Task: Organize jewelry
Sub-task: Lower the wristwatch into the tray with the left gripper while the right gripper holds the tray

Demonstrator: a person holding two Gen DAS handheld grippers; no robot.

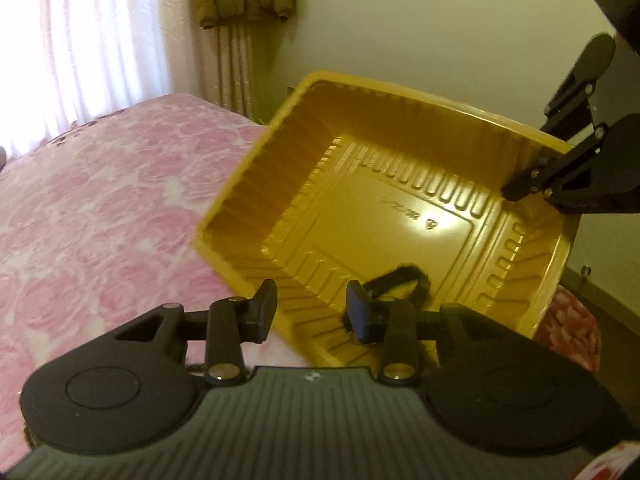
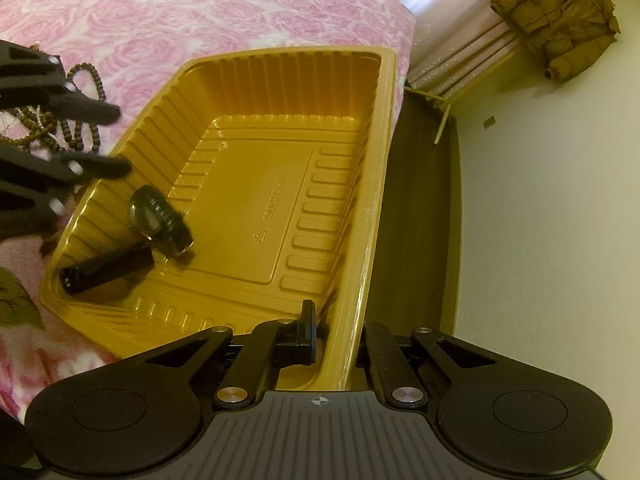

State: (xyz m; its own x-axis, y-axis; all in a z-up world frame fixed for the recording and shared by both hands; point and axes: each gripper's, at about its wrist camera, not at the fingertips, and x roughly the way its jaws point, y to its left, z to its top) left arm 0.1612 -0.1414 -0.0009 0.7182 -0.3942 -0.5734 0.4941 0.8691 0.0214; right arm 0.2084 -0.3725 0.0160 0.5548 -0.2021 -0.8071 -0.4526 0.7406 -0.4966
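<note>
Right gripper (image 2: pixel 332 340) pinches the near wall of the yellow tray (image 2: pixel 384 128), one finger inside it, one outside. Left gripper (image 1: pixel 312 312) hangs spread and empty at the tray's opposite corner. Judging by what lies there, the task is partly done: a black bracelet (image 2: pixel 160 220) and a dark tube-shaped piece (image 2: pixel 106 268) rest inside the tray, near the left gripper. Left to gather, brown bead strings (image 2: pixel 76 120) lie on the pink bedspread (image 2: pixel 200 8) just beyond that end of the tray, behind the left gripper's fingers.
</note>
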